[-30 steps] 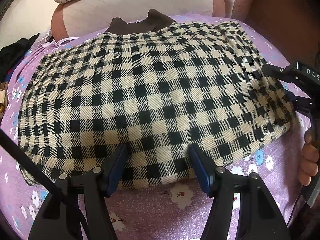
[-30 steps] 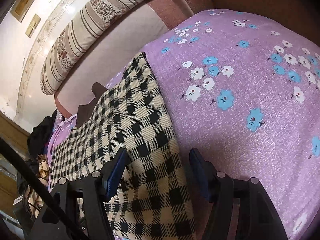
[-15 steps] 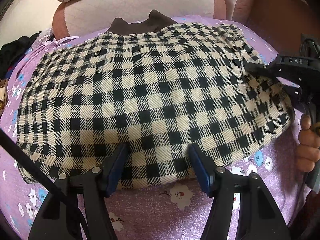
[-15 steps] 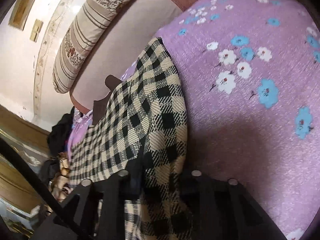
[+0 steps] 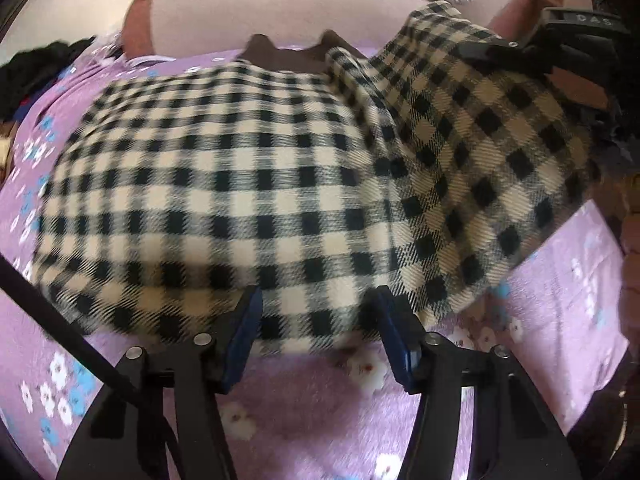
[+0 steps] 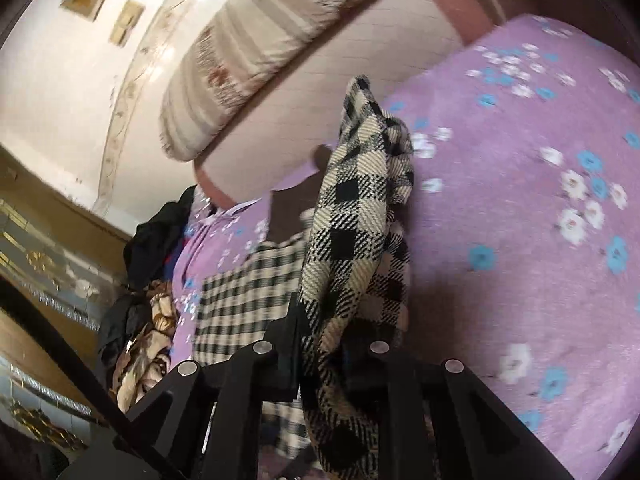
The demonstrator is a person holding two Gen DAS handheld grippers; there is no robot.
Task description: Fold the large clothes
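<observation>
Lifted off the bed since a second ago, the right-hand edge of the checked garment (image 5: 248,184) now hangs up in the air from the right gripper (image 6: 340,344), where before it lay flat with that claw standing open over it. The raised flap leans in over the rest of the cloth, which stays spread on the purple flowered bedsheet (image 5: 304,408), its brown collar (image 5: 288,56) pointing toward the padded headboard (image 5: 280,12) at the far edge of the bed. From the right wrist view the claw is nearly shut, its jaws closing the last bit, with a bunched fold of the black-and-cream check pinched between the pads and rising above them. From the left wrist view the same claw (image 5: 500,50) shows at the upper right, gripping the flap's top corner.

The left gripper (image 5: 316,332) sits low over the near edge of the bed, at the garment's hem. Its jaws are about half open and closing, with the hem between the blue pads (image 5: 244,332); I cannot tell whether the pads press on the cloth yet. A hand (image 5: 632,248) shows at the right border of that view, only partly in sight.

A striped pillow (image 6: 256,56) rests along the top of the headboard, and a heap of dark and patterned clothes (image 6: 144,280) lies beyond the left edge of the bed. Much of both views is blurred.
</observation>
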